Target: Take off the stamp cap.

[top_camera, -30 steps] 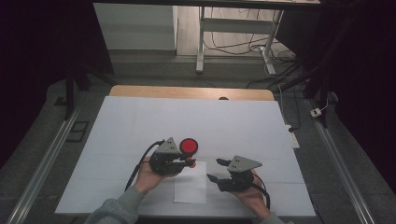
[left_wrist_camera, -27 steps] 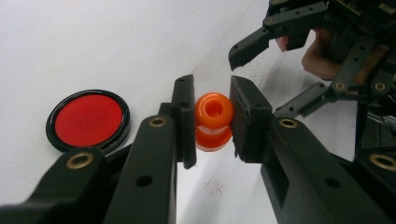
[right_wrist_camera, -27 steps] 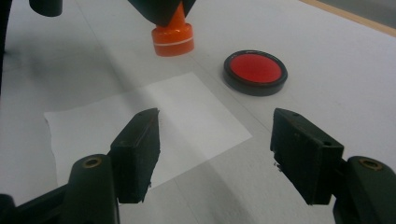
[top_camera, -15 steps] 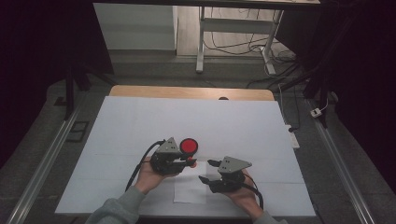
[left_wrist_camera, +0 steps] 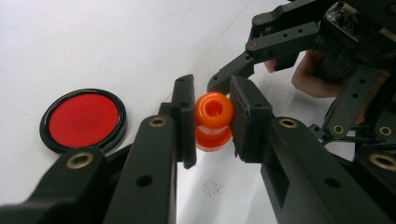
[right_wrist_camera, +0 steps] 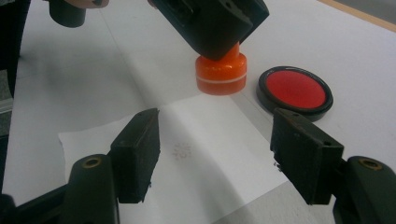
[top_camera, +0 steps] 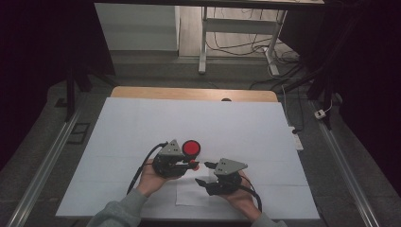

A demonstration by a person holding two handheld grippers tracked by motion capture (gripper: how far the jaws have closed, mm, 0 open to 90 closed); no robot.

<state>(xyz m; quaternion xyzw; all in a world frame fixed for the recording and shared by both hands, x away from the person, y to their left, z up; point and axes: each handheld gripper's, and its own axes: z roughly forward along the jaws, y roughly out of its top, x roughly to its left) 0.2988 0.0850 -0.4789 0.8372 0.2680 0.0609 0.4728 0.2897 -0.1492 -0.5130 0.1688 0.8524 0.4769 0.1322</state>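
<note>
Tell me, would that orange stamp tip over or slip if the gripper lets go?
Probably not. The orange stamp has a wide flat base, so it should stand steady. Its round knob looks smooth and might slip, though the left gripper squeezes it from both sides. It looks like hard, light plastic.

We see stamp [left_wrist_camera: 214, 122] clamped between left gripper [left_wrist_camera: 212, 121] jaws, above paper sheet [right_wrist_camera: 187, 158]. Ink pad [left_wrist_camera: 84, 119] just left of left gripper, on table [top_camera: 142, 123]. Right gripper [right_wrist_camera: 215, 158] opposite, jaws apart over sheet.
</note>
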